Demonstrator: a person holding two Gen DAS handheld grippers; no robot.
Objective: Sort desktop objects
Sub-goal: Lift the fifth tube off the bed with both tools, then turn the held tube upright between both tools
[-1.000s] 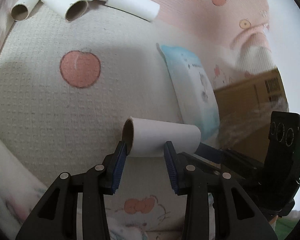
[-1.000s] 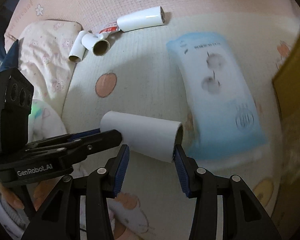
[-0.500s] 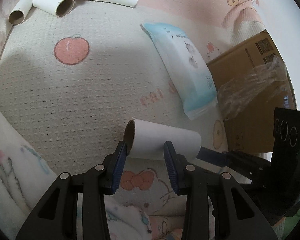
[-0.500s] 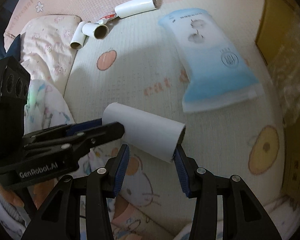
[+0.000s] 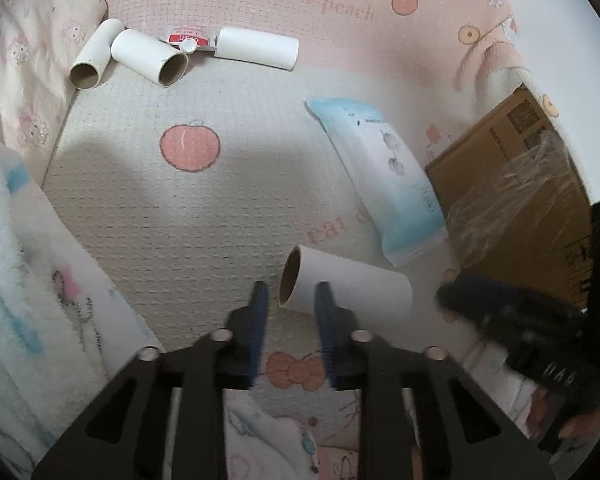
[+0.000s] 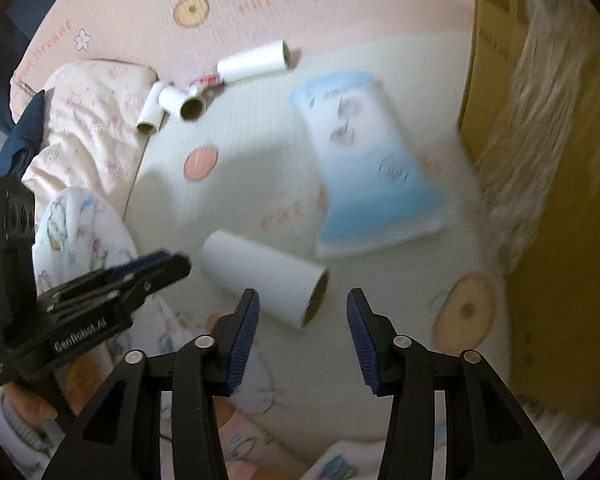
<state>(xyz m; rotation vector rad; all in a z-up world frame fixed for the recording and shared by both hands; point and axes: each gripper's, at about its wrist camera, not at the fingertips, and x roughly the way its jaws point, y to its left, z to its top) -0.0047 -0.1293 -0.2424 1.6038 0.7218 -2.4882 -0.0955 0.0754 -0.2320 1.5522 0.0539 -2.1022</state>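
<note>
A white cardboard tube [image 5: 346,290] [image 6: 264,282] lies loose on the cream mat, free of both grippers. My left gripper [image 5: 290,314] is open and empty, its jaws just in front of the tube's open left end. My right gripper [image 6: 302,320] is open wide and empty, just short of the tube's right end. A blue wipes pack [image 5: 384,176] [image 6: 364,176] lies beyond the tube. Three more white tubes [image 5: 148,56] and a small red-and-white packet [image 5: 186,38] lie at the far left.
A brown cardboard box [image 5: 532,200] [image 6: 548,160] with crumpled clear plastic stands at the right. Soft patterned bedding [image 5: 28,240] borders the mat at left and front. The pink printed mat [image 5: 300,4] stretches to the back.
Both grippers held the tube between them off the mat. Now both have opened and drawn apart, and the tube lies loose, tilted, on the mat.
</note>
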